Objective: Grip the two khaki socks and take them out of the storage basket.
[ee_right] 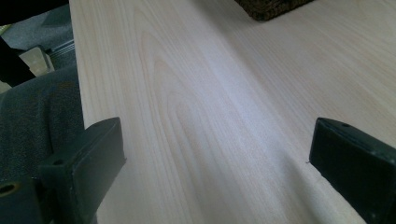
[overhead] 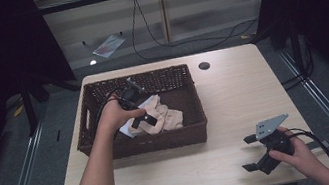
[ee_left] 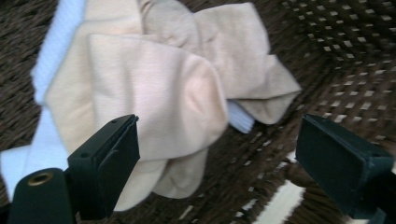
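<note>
Here the left gripper [overhead: 136,108] hangs inside the wicker basket [overhead: 185,133] over a heap of beige cloth [overhead: 164,115], fingers spread wide and holding nothing

In the left gripper view the beige cloth [ee_left: 163,93] lies crumpled on the basket's woven floor with a pale blue cloth [ee_left: 56,46] underneath it, showing at one side and as a small corner under the folds; one finger [ee_left: 105,163] stands in front of the lower edge of the beige cloth, the other off over bare weave, and whether either touches the fabric I cannot tell. The basket sits on the left half of the table [overhead: 237,85]. The right gripper [overhead: 252,152] rests low near the table's front right corner, well apart from the basket, its fingers [ee_right: 88,158] also wide apart over bare wood
</note>
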Action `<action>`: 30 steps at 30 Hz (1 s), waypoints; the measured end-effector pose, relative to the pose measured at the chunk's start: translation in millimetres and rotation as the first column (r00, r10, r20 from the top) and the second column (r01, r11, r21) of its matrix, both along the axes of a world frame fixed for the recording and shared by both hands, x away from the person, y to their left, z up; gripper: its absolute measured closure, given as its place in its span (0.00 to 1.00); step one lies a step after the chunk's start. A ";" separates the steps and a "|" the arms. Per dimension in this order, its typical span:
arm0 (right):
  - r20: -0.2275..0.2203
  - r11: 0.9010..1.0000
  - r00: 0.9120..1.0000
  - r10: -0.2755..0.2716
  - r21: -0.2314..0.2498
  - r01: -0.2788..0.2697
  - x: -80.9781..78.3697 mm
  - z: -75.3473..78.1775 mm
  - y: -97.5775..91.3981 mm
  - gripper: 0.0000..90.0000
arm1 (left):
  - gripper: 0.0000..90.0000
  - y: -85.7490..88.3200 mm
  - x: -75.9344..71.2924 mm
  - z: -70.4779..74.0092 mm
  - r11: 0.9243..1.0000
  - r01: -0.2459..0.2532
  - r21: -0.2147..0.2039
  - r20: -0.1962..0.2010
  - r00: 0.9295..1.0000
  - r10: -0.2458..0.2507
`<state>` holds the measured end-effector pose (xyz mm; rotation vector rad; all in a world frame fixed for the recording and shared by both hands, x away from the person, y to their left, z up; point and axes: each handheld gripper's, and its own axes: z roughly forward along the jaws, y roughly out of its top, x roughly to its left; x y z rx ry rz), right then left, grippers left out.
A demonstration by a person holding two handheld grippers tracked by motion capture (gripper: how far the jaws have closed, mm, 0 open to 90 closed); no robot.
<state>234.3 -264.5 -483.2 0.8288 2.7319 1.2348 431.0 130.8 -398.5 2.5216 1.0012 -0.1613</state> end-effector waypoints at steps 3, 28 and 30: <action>-0.002 1.000 1.000 0.001 0.002 -0.001 -0.3 0.1 0.0 0.03 | 0.18 2.3 3.8 -5.6 0.999 -0.032 -0.008 0.008 0.999 0.032; -0.003 1.000 1.000 0.003 0.002 -0.003 -0.3 0.9 -0.6 0.03 | 0.40 5.1 24.6 -35.9 0.997 -0.036 0.064 0.083 0.996 0.031; -0.003 1.000 1.000 0.003 0.000 -0.003 -0.4 0.5 -0.2 0.03 | 0.50 4.7 24.4 -35.9 0.996 -0.038 0.079 0.081 0.996 0.032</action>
